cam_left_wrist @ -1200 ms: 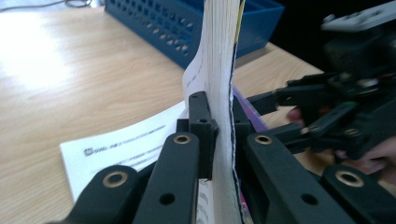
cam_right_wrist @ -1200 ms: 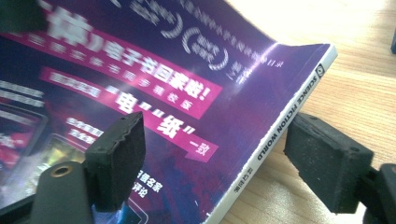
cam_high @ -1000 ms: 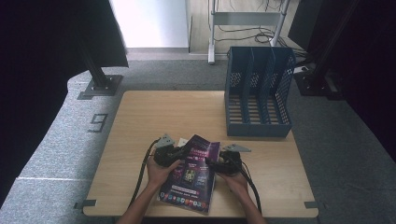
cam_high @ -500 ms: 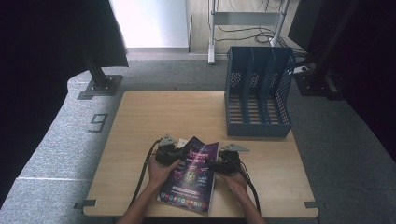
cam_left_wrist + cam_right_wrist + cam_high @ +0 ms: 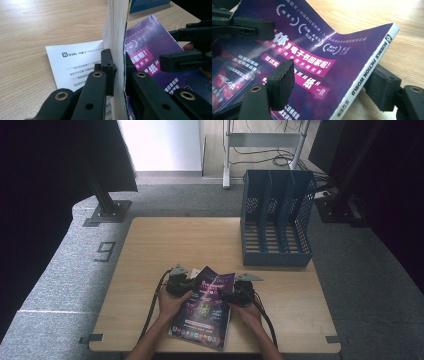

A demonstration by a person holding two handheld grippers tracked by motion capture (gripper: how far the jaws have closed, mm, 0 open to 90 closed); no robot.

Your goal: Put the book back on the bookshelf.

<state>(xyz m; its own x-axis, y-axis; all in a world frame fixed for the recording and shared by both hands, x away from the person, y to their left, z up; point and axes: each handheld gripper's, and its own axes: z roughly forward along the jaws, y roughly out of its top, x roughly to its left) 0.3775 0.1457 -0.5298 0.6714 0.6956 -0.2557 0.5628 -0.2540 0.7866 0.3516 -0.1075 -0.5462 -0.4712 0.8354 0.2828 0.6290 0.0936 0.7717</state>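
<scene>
Wooden table [image 5: 175, 245]: "SCIENCE FICTION WORLD" magazine [image 5: 317, 62] pinched by left tool [image 5: 117, 72], right tool [image 5: 332, 82] closing.

The high view is softly lit, with a blown-out white glare at twelve o'clock and deep black shadow at nine and three. The table [image 5: 150, 250] reads evenly, slightly soft. In the right gripper view, sheen streaks the magazine cover [image 5: 312, 50] toward one o'clock. Near jaws blur at six in both gripper views.
</scene>
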